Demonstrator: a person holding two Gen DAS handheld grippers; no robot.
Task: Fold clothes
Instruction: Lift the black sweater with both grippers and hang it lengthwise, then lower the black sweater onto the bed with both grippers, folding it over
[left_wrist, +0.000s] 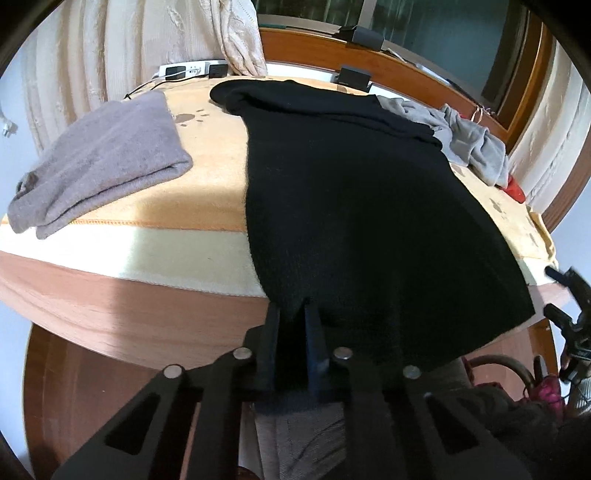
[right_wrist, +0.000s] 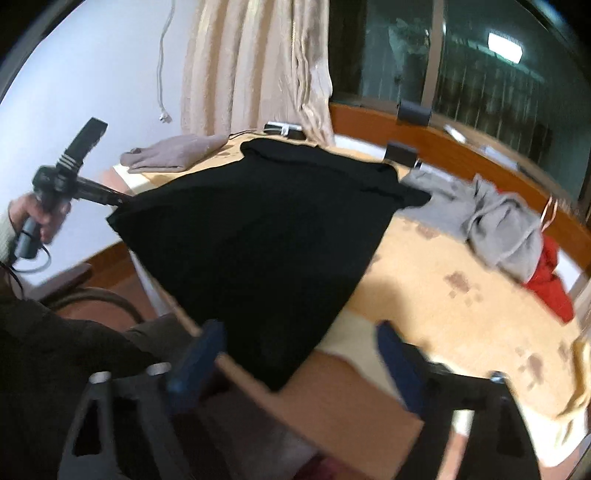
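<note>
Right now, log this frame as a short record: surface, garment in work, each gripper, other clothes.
surface: bed with a peach blanket
garment in work: black sweater spread flat, hem hanging over the near edge
left gripper: shut on the hem
right gripper: open, hem corner between its fingers, not pinched
other clothes: folded grey garment; crumpled grey garment; red garment
</note>
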